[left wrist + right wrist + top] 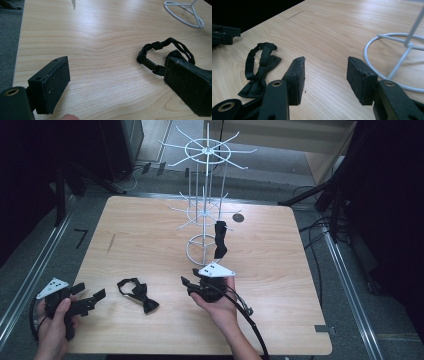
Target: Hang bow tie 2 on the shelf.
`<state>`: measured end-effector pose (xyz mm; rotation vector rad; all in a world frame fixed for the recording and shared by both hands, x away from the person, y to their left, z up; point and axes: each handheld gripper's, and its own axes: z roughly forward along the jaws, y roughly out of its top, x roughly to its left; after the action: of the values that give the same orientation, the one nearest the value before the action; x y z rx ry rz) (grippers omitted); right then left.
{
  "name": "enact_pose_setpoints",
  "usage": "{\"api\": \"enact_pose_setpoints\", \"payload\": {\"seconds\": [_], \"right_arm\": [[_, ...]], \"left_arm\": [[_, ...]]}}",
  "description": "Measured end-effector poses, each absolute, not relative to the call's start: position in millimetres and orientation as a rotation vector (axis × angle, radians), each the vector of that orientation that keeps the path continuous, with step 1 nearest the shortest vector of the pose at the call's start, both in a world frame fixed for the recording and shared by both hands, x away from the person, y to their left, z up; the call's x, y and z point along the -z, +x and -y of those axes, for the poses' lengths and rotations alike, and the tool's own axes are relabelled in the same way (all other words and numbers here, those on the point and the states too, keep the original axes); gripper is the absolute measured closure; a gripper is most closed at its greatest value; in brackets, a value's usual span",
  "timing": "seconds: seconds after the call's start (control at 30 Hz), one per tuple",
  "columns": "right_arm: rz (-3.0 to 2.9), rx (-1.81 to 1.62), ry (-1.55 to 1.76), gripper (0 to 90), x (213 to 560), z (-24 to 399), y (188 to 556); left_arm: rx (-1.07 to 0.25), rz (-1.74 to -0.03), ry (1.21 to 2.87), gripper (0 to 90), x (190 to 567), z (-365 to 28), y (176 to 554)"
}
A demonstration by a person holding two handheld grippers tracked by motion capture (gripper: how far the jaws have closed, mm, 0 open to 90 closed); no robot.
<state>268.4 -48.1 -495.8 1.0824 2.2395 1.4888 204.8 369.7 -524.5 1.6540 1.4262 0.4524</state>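
A black bow tie (pixel 140 295) with its looped strap lies on the wooden table (pixel 150 240) near the front. My left gripper (pixel 92 291) rests at the front left corner, pointing toward the tie from its left. Its jaws stand wide open in the left gripper view (pixel 117 65), with the tie's strap (pixel 162 48) just past the right jaw. My right gripper (pixel 187 287) is held to the right of the tie, open, with bare wood between its pads (pixel 326 62). The bow tie (pixel 259 73) lies left of its left jaw. A second black bow tie (pixel 220 240) hangs on the white wire rack (pixel 205 195).
The wire rack stands at the table's middle back on a ring base (pixel 200 251), also seen as the ring base (pixel 387 52) close to the right gripper's right jaw. A small dark disc (pixel 238 217) lies behind the rack. Dark stands and cables surround the table.
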Motion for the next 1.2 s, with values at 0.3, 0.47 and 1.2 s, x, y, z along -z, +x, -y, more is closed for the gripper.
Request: {"api": "enact_pose_setpoints", "payload": {"seconds": [0.3,0.47,1.2], "right_arm": [[-2.294,-1.491,1.054,50.3,501.1,23.4,266.3],[-2.313,-1.490,1.043,50.3,503.4,15.4,264.7],[-2.427,-1.525,0.985,56.6,514.5,-26.0,252.8]], "left_arm": [[-0.452,-1.429,1.654,7.1,524.6,-370.2,205.6],[-0.453,-1.429,1.654,7.1,524.6,-370.2,205.6],[-0.458,-1.427,1.661,7.1,524.4,-369.6,205.4]]}}
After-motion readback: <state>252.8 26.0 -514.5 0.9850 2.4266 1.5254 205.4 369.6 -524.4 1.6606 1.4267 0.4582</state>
